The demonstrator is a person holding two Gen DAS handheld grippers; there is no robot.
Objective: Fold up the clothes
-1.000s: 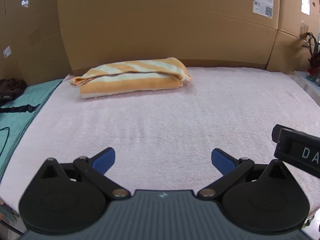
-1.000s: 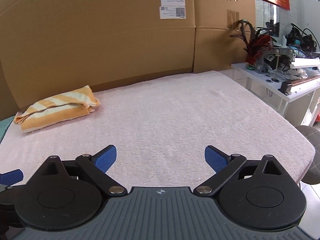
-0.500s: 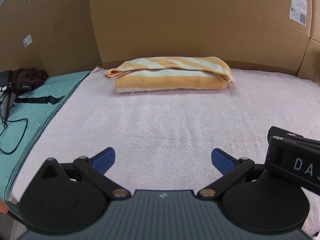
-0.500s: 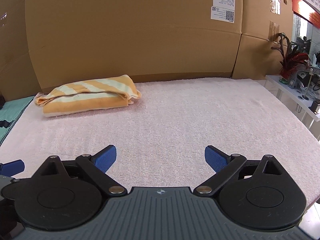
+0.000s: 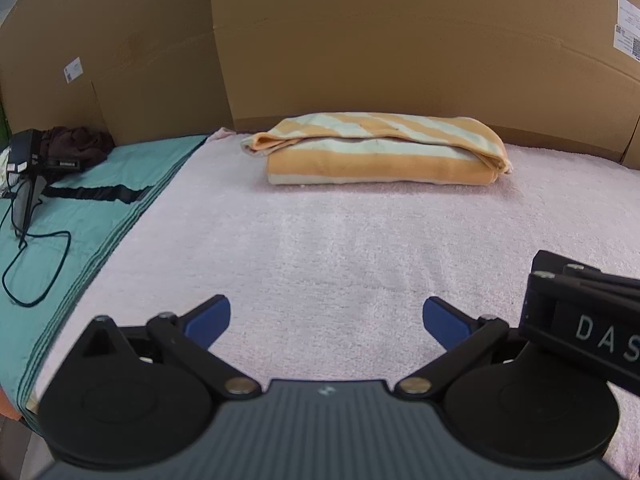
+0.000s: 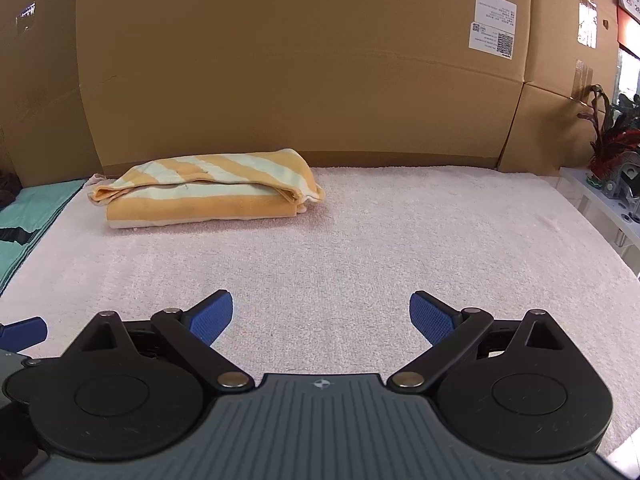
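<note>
Nearest the lenses, we had the left gripper [image 5: 326,320] and the right gripper [image 6: 321,316] side by side, each with its blue pads spread wide and nothing between them. Part of the right gripper's black body (lettered "DAS") [image 5: 588,322] showed at the edge of the left wrist view, just beside our left tool. Below both lay the pale pink terry cover [image 6: 360,248], a nubby cloth that spread over the whole work surface and was bare in the near and middle stretch. To our left it met a teal sheet [image 5: 88,208], on which a black strap [image 5: 96,193] lay flat, a thin dark cable [image 5: 36,264] looped, and a small black device [image 5: 24,160] stood before a heap of dark brown cloth [image 5: 80,144]. Farther back, well apart from both grippers, we saw the folded orange and pale-striped towel [image 5: 380,152] resting on the pink cover, close to the far edge. Behind it rose a wall of cardboard sheets [image 6: 300,60] bearing a white label [image 6: 494,30]. Off to the right stood a white side table [image 6: 600,204] with a red-leaved plant [image 6: 608,136].
</note>
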